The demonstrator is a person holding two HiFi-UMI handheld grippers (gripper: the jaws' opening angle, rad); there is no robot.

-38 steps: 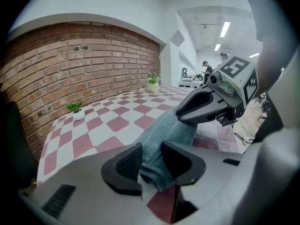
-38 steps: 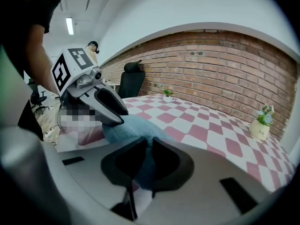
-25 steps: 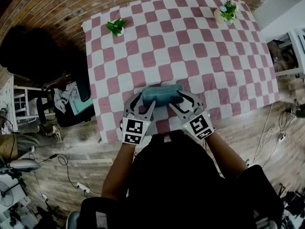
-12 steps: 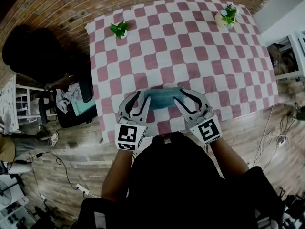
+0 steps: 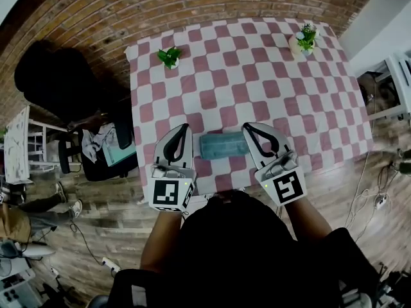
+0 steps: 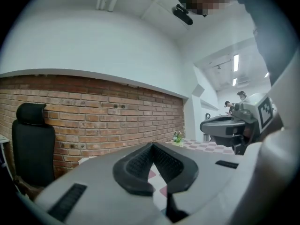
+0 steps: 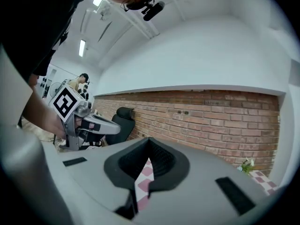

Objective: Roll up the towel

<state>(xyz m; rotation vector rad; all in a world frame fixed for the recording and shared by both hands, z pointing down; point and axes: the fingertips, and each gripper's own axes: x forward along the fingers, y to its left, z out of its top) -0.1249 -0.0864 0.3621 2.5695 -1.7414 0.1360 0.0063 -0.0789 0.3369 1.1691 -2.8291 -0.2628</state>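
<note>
Head view only, rolled teal towel [image 5: 223,145]

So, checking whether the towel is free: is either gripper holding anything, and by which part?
Nothing is held. The left gripper and right gripper have just closed, both empty; the rolled towel lies between them, untouched.

Teal towel [image 5: 223,145] (plain, it seems); pink-and-white checked tablecloth [image 5: 257,76].

A red-and-white checkered tablecloth [image 5: 257,76] fills the upper middle of the head view, below a brick wall [image 5: 160,8]. A leafy potted plant [image 5: 169,57] stands at its upper left corner and a flowering potted plant [image 5: 304,37] at its upper right. A black office chair [image 6: 32,144] stands at the left of the left gripper view.
</note>
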